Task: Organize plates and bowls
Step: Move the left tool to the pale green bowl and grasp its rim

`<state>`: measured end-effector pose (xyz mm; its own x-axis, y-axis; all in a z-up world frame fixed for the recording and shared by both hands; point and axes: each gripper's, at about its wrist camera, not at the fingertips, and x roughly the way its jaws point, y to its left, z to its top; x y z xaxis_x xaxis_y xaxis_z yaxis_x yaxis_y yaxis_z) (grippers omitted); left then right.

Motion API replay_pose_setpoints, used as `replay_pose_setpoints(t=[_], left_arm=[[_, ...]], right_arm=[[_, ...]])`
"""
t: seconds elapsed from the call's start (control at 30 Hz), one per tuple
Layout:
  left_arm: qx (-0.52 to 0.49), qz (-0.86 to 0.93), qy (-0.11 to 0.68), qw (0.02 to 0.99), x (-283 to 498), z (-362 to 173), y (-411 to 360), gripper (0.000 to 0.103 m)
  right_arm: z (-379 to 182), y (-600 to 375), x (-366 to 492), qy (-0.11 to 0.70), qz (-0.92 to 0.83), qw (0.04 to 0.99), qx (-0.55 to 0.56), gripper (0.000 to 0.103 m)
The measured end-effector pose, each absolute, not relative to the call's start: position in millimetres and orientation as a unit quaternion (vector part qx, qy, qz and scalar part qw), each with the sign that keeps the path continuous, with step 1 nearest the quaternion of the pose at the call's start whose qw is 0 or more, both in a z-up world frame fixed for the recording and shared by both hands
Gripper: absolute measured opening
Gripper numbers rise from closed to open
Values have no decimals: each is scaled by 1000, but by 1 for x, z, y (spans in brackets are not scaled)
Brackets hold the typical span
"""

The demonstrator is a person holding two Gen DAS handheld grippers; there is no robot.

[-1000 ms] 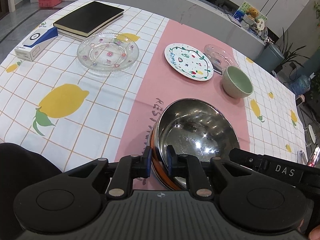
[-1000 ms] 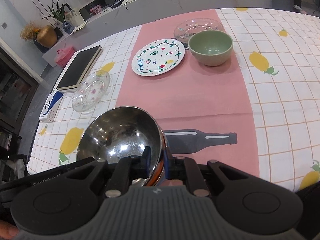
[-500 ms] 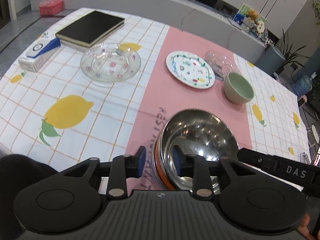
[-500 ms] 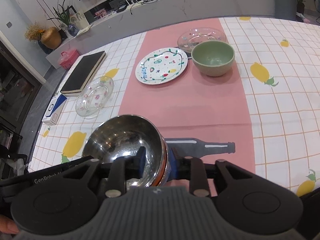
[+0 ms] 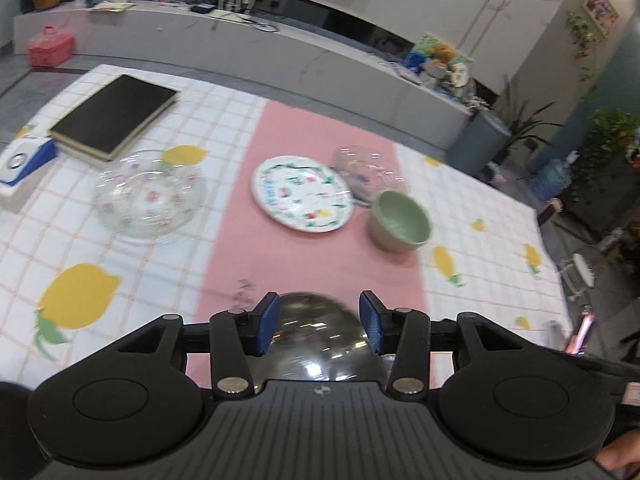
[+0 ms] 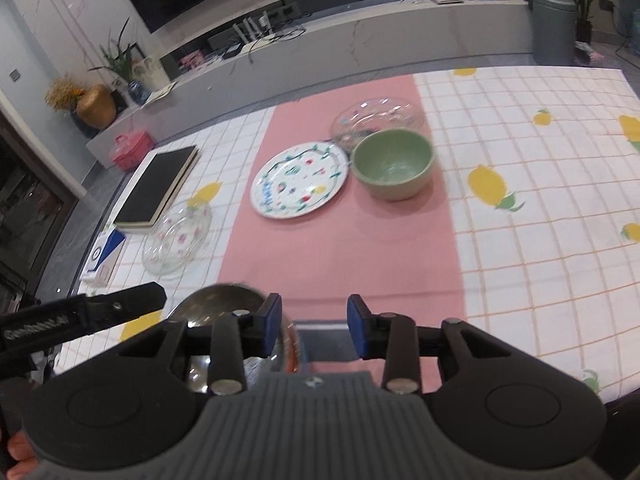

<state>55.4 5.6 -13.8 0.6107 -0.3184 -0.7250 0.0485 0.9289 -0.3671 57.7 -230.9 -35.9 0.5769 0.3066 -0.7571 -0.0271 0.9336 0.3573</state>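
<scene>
The steel bowl sits on the pink stripe at the near edge of the table, and serves here as the landmark. The left gripper hangs above it with its 2 blue-padded fingers spread wide and released, gripping nothing. The right gripper is just to the bowl's right, its fingers likewise parted and holding nothing; the bowl's rim shows behind its left finger. Beyond the bowl the stripe lies bare up to the painted plate, with the green bowl to that plate's right, rims close or touching. A clear glass bowl sits just behind them. Far left of the steel bowl, a flowered glass plate lies beside a black book and a blue-and-white box near the table's left edge.
</scene>
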Motion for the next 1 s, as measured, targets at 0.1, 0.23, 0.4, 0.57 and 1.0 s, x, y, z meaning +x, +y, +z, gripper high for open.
replay_pose_setpoints(t=[0.1,0.23,0.4,0.57,1.0], left_arm=[[-155,-117,432,881,65,-9,-10,52],[-154,-129,438,876,81,-7,-30,51],[-143,-140,449,871,103,-7,-53,51],[-141,-149,464,862,127,-9,-69,51],[-118,-135,509,842,198,-35,-95,51]], right_arm=[[-34,-242,63,443,83,880,150,37],[-34,-256,71,440,72,882,150,38],[-38,-272,85,440,60,882,158,38],[-43,-283,102,441,54,881,164,39],[-72,-307,163,459,47,867,191,43]])
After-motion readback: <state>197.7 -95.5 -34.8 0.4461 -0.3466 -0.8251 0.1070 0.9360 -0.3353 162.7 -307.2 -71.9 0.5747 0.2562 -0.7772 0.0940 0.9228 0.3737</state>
